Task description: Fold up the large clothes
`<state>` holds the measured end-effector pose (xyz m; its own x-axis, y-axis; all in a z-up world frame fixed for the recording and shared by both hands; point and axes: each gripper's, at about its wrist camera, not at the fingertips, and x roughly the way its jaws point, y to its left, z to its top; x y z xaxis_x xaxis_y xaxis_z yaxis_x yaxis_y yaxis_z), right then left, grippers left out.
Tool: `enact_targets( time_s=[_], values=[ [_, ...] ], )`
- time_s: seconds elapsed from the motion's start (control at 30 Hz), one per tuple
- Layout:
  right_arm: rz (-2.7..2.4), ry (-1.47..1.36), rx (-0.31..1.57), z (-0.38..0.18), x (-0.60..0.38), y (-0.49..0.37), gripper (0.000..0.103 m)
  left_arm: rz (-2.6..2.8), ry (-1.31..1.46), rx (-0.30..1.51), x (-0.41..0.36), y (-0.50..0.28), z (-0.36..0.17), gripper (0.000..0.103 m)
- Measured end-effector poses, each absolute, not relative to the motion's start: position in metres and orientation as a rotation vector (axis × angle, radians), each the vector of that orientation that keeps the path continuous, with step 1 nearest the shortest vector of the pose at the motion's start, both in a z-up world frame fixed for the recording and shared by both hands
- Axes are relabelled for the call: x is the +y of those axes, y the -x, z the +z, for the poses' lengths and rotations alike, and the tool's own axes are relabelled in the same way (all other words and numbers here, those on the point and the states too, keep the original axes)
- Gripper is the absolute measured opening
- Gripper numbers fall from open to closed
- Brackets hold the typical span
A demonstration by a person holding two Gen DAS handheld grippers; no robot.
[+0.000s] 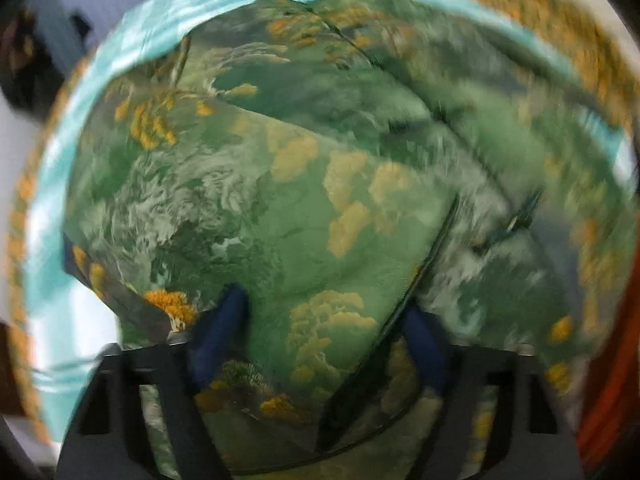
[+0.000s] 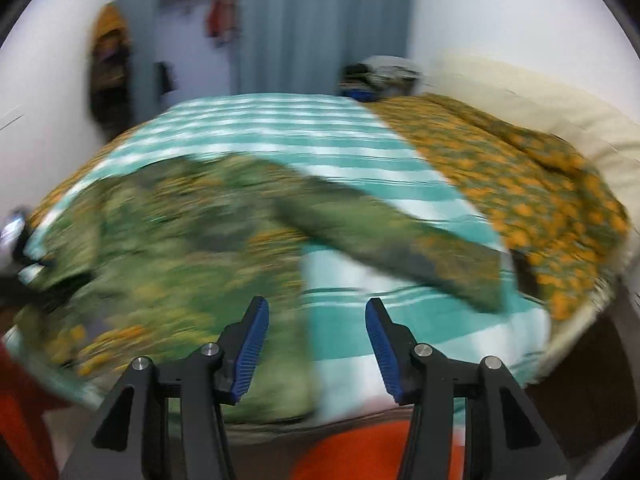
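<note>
The left gripper (image 1: 320, 320) has its fingers spread wide, green printed garment (image 1: 280, 184) bunched between and over them; whether it grips is unclear. The right gripper (image 2: 316, 344) is released, holding nothing, with the garment (image 2: 168, 240) ahead to its left on the striped sheet (image 2: 280, 128). An orange-flowered cloth (image 2: 520, 176) lies to its right.

In your left wrist view, the green garment (image 1: 280, 208) covers most of the striped bedsheet (image 1: 60, 200) and drapes over the left gripper (image 1: 324, 316), so you cannot tell how its jaws stand. Toward the right edge the cloth is smeared. In your right wrist view, the garment (image 2: 168, 256) is blurred, and its print and folds are unreadable.
</note>
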<state>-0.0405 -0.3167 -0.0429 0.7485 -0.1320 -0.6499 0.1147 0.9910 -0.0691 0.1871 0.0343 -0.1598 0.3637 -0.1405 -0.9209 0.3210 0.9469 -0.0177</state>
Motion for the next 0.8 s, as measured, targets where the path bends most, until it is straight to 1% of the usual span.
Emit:
enact_targets(
  time_s=[0.03, 0.07, 0.17, 0.3, 0.43, 0.53, 0.6, 0.67, 0.7, 0.73, 0.77, 0.8],
  values=[
    [-0.094, 0.038, 0.710, -0.044, -0.302, 0.042, 0.051, -0.302, -0.110, 1.156, 0.044, -0.186, -0.152, 0.013],
    [-0.068, 0.048, 0.707, -0.044, -0.290, 0.045, 0.051, -0.297, -0.052, 1.154, 0.055, -0.185, -0.144, 0.009],
    [0.001, 0.102, 0.703, -0.047, -0.261, 0.048, 0.051, -0.240, 0.074, 1.060, 0.096, -0.174, -0.104, 0.009],
    [0.046, 0.135, 0.718, -0.056, -0.241, 0.048, 0.051, -0.099, 0.221, 0.933, 0.178, -0.154, -0.051, 0.009],
    [0.060, 0.118, 0.723, -0.058, -0.235, 0.045, 0.051, 0.140, 0.267, 0.864, 0.267, -0.132, -0.025, 0.011],
    [0.058, 0.106, 0.726, -0.059, -0.235, 0.042, 0.051, 0.371, 0.285, 0.844, 0.323, -0.110, -0.026, 0.021],
    [0.047, 0.083, 0.734, -0.059, -0.242, 0.039, 0.051, 0.509, 0.294, 0.834, 0.346, -0.097, -0.031, 0.025],
    [0.017, 0.052, 0.751, -0.061, -0.255, 0.036, 0.051, 0.537, 0.351, 0.834, 0.358, -0.079, -0.039, 0.036],
    [-0.007, 0.041, 0.760, -0.062, -0.263, 0.035, 0.051, 0.530, 0.387, 0.835, 0.357, -0.068, -0.045, 0.038],
    [-0.025, 0.034, 0.772, -0.064, -0.270, 0.033, 0.051, 0.511, 0.402, 0.842, 0.352, -0.062, -0.050, 0.045],
    [-0.045, 0.024, 0.794, -0.067, -0.280, 0.030, 0.052, 0.479, 0.413, 0.856, 0.344, -0.056, -0.054, 0.053],
    [-0.055, 0.016, 0.814, -0.069, -0.287, 0.026, 0.052, 0.430, 0.420, 0.875, 0.331, -0.052, -0.060, 0.058]
  ],
)
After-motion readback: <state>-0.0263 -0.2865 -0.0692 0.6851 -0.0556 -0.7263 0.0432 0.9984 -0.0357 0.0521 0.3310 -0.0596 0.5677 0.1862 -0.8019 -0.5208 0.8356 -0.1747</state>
